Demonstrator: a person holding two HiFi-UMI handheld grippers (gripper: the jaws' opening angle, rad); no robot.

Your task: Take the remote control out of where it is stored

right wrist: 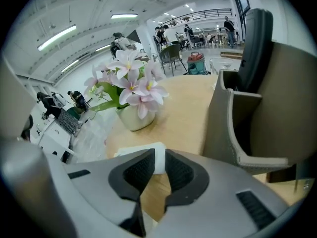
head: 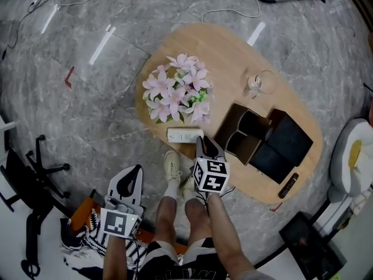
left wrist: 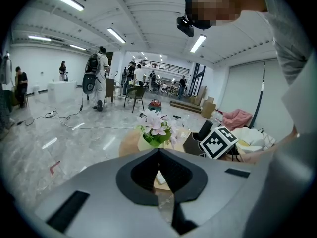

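A white remote (head: 184,135) lies on the oval wooden table (head: 227,57) near its front edge, below the flowers. My right gripper (head: 204,140) hangs at that remote's right end. In the right gripper view the remote (right wrist: 158,165) shows through the narrow gap between the jaws of the right gripper (right wrist: 160,150); I cannot tell whether the pads touch it. To the right stands a brown storage box (right wrist: 225,128) with a tall black remote (right wrist: 255,43) upright in it. My left gripper (head: 135,169) is held low off the table's left, its tips (left wrist: 158,150) together and empty.
A vase of pink flowers (head: 178,89) stands behind the white remote. A glass (head: 260,83) stands at the far side, two black boxes (head: 285,142) lie by the storage box (head: 225,130), and a black remote (head: 288,185) lies at the right edge. My legs stand against the table's front.
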